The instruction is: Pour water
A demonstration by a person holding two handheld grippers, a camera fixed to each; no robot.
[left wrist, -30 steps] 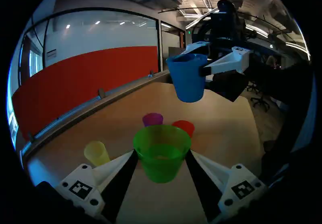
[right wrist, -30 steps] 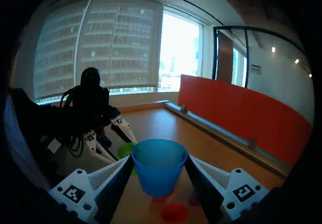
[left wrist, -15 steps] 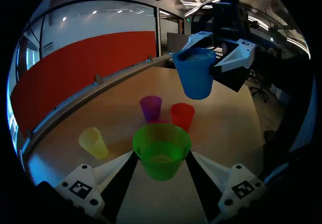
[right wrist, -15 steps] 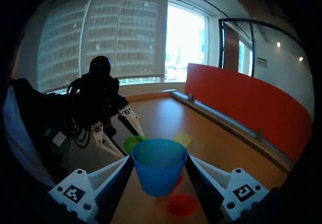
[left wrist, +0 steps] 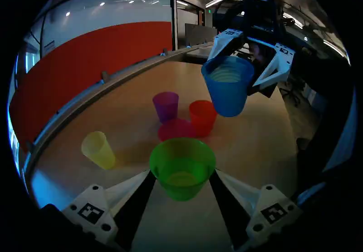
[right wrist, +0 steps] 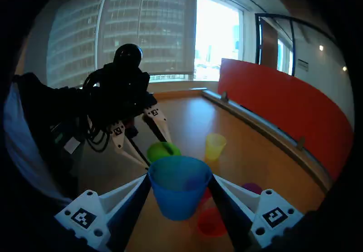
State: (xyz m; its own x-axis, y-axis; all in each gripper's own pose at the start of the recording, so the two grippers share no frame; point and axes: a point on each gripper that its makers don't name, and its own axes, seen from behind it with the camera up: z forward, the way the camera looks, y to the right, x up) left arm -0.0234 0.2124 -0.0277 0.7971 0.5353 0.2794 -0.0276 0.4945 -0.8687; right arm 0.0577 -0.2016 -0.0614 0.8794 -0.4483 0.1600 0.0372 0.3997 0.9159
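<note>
Sitting between right jaws: blue cup [right wrist: 179, 189]

A: Left gripper view?
B: Rides on the left gripper [left wrist: 182, 175], tight behind the green cup [left wrist: 182, 168]; looks along the table [left wrist: 254, 138] toward its far end, red wall [left wrist: 90, 57] by the left edge.
A: Right gripper view?
B: Mounted on the right gripper [right wrist: 179, 179], just behind the blue cup [right wrist: 179, 191]; faces the opposite way, toward the windows [right wrist: 218, 39]. Seemingly from higher up, though hard to judge through the fisheye.
A: Shared?
B: Mid-table: yellow cup [left wrist: 97, 150], red cup [left wrist: 202, 116], plus each other's gripper farther off.
</note>
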